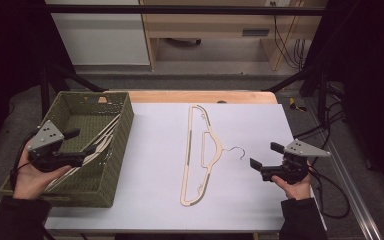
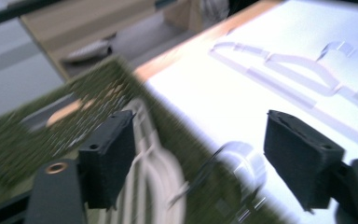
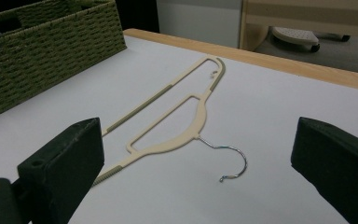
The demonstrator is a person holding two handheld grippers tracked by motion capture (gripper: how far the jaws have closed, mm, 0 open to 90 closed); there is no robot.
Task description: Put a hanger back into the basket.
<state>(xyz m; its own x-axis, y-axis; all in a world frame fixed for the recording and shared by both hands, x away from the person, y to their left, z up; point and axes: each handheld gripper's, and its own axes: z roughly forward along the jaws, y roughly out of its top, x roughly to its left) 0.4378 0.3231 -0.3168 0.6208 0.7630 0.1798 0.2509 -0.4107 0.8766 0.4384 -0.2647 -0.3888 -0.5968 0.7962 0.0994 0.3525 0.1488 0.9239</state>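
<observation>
Left gripper (image 1: 78, 141) hovers level, jaws apart, above basket (image 1: 122, 125).

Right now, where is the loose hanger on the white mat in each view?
High view: hanger at mat centre, hook pointing right.
Left gripper view: blurred, upper right.
Right gripper view: centre, between the tongs, hook nearest.
Shared landmark: green basket, beside the mat.

You are seeing no readable text, label, brand, number or sign on anything here.
</observation>
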